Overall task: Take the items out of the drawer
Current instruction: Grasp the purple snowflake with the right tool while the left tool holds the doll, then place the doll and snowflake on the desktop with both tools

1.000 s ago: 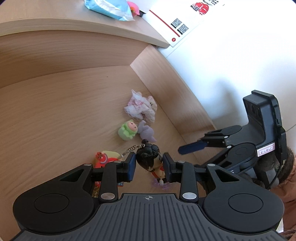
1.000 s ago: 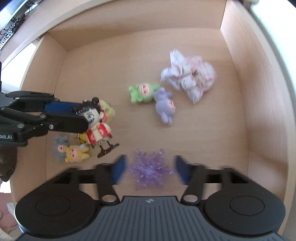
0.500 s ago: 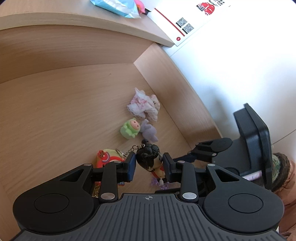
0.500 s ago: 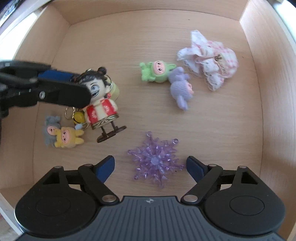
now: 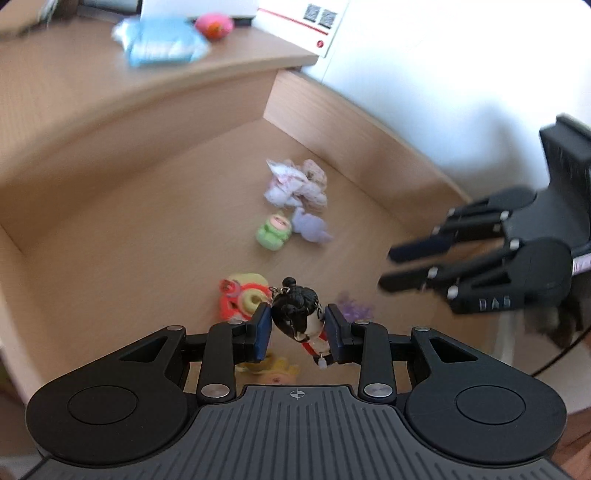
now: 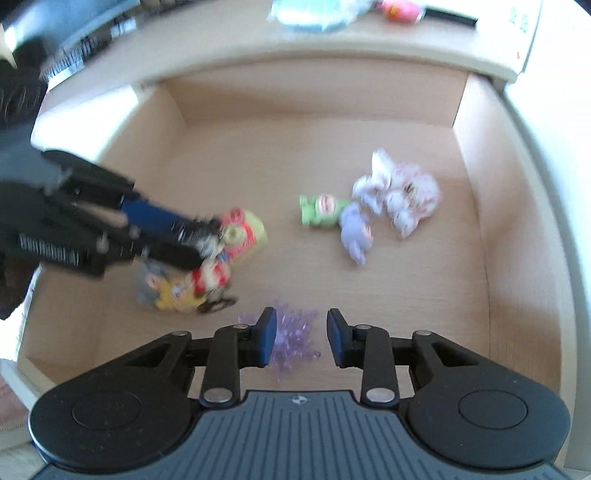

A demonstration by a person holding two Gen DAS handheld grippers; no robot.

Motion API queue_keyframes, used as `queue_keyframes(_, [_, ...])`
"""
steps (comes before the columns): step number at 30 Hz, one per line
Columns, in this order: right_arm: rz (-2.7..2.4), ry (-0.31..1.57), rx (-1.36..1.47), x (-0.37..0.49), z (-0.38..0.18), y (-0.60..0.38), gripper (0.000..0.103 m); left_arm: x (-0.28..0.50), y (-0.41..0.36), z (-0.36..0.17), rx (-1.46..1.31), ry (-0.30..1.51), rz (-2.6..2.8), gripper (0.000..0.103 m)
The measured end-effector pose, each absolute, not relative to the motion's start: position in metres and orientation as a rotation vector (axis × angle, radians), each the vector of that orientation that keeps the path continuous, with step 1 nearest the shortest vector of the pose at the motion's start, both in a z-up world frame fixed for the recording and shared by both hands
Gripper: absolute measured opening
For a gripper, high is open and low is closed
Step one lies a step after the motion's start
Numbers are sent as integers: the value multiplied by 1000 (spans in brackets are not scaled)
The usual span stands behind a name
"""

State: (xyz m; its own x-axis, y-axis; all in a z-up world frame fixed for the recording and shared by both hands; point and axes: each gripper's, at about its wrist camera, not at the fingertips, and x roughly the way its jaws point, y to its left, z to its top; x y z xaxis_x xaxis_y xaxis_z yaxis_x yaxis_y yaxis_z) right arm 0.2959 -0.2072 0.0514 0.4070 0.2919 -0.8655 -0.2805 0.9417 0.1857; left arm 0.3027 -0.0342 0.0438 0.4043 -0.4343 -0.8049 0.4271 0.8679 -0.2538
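— What is gripped by the left tongs (image 5: pixel 298 328)?

— A small doll with black hair (image 5: pixel 301 316) is pinched between the blue pads, held clear above the drawer (image 5: pixel 147 229) floor. A red and yellow toy (image 5: pixel 242 297) is seen just beyond the left pad, lying below.

— And the right tongs (image 6: pixel 302 334)?

— They are spread apart with nothing between the pads; a purple star-shaped toy (image 6: pixel 295 332) lies on the drawer floor under the gap. Whether it is touched cannot be told.

— What else is left in the drawer?

— Ahead of the right tongs, a green doll (image 6: pixel 319 208) and a lilac doll (image 6: pixel 356 234) are lying together, touching, with a pink and white frilly bundle (image 6: pixel 400 194) just beyond them to the right. A yellow doll and a grey doll (image 6: pixel 162 291) are found to the left, under the left tongs, blurred.

— And the surroundings?

— The drawer is made of pale wood with plain walls. Above its far wall, a wooden surface (image 5: pixel 74 85) is seen, carrying a light blue packet (image 5: pixel 162 42) and a pink round thing (image 5: pixel 214 24). A white wall (image 5: pixel 461 74) is seen on the right of the left tongs, with a printed sheet (image 5: pixel 306 18) bearing square codes.
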Motion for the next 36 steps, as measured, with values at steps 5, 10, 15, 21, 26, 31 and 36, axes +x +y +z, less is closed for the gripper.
queue_keyframes(5, [361, 1060, 36, 306, 43, -220, 48, 303, -44, 60, 68, 1019, -505, 35])
queue_keyframes(10, [417, 1211, 31, 316, 41, -206, 74, 300, -45, 55, 118, 1076, -483, 35])
queue_keyframes(15, [435, 1396, 29, 338, 17, -178, 74, 296, -29, 53, 93, 1076, -461, 35])
queue_keyframes(21, [375, 1401, -175, 336, 8, -145, 60, 293, -17, 43, 67, 1092, -481, 35])
queue_keyframes(26, [390, 1335, -266, 316, 19, -135, 53, 288, -16, 36, 81, 1109, -503, 35])
queue_keyframes(31, [378, 1259, -174, 307, 46, -155, 53, 290, -17, 36, 79, 1107, -507, 35])
queue_keyframes(36, [363, 1118, -96, 296, 85, -178, 53, 303, -15, 54, 53, 1045, -495, 35])
